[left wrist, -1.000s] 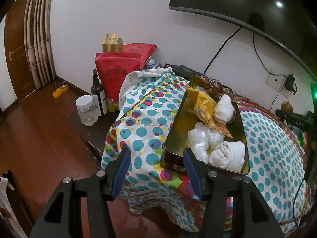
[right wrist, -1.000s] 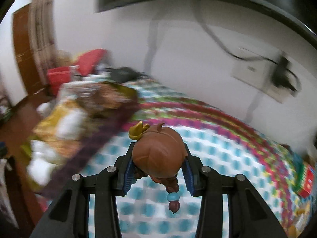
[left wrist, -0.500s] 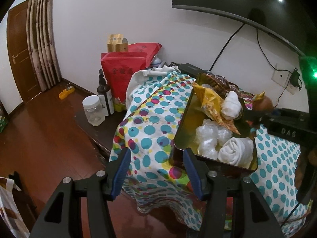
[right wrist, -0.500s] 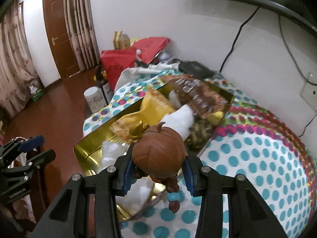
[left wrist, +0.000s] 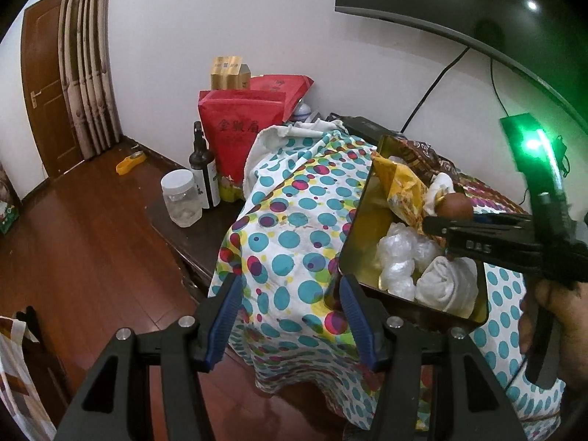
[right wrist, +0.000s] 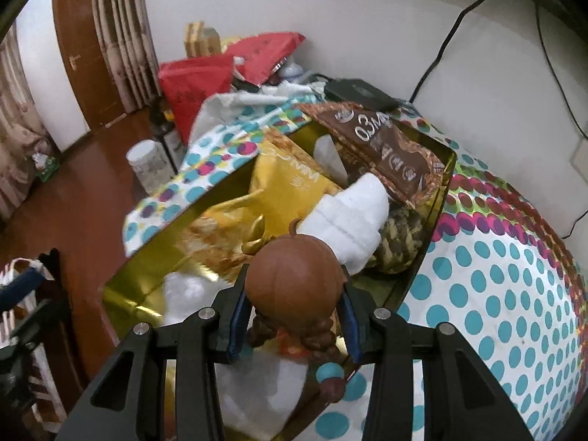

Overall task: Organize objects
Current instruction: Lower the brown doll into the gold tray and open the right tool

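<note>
Right wrist view: a brown-haired doll (right wrist: 296,286) is clamped by the head between the blue pads of the right gripper (right wrist: 292,316), its braids and a blue bead hanging below the jaws. It is held above the near part of a gold tin (right wrist: 121,283) that sits on a dotted cloth (right wrist: 496,294). The tin is already crowded: a yellow packet (right wrist: 290,191), a brown packet (right wrist: 389,154), a white roll (right wrist: 352,217) and a woven ball (right wrist: 400,239) are seen inside, with clear wrappers (left wrist: 400,253) and a second white roll (left wrist: 450,283) at the near end in the left wrist view. The step in hand is judged to be the placing of the doll in the tin. A free spot among the contents must be found, the doll lowered onto it, and only then the jaws parted, since a release from height could let it roll off the heap. The left gripper (left wrist: 290,316) is held open and empty at the tin's near left corner, touching nothing.
</note>
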{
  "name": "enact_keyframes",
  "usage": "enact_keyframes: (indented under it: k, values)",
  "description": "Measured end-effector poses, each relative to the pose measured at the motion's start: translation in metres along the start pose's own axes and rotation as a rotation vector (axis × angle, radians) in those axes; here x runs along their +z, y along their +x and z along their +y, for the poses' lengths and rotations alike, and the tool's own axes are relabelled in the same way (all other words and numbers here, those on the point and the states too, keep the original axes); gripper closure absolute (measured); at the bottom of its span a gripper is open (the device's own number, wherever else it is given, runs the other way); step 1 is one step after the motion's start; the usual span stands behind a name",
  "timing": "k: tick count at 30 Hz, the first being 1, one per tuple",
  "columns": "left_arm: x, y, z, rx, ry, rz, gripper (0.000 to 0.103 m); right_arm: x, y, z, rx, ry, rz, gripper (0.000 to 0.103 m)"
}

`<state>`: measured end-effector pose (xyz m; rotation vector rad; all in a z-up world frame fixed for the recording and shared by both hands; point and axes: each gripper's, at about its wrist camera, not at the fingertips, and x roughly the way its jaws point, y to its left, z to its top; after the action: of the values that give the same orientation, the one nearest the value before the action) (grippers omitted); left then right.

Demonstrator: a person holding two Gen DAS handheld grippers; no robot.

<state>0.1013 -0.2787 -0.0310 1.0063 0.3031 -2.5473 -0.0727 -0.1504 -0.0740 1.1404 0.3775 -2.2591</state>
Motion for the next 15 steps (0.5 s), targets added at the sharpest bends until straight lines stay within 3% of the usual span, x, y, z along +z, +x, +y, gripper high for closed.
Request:
enact_keyframes:
  k: [12, 14, 15]
  values:
    - [0.009, 0.002, -0.006, 0.015, -0.003, 0.024, 0.041, 0.004, 0.009, -0.003, -0.053, -0.011, 0.011, 0.062]
    - [0.012, 0.001, -0.007, 0.01, -0.005, 0.025, 0.041, 0.004, 0.006, -0.004, -0.041, 0.0, 0.007, 0.055]
    - [0.013, 0.0, -0.008, 0.011, -0.004, 0.023, 0.041, 0.004, 0.004, -0.004, -0.026, 0.008, 0.002, 0.04]
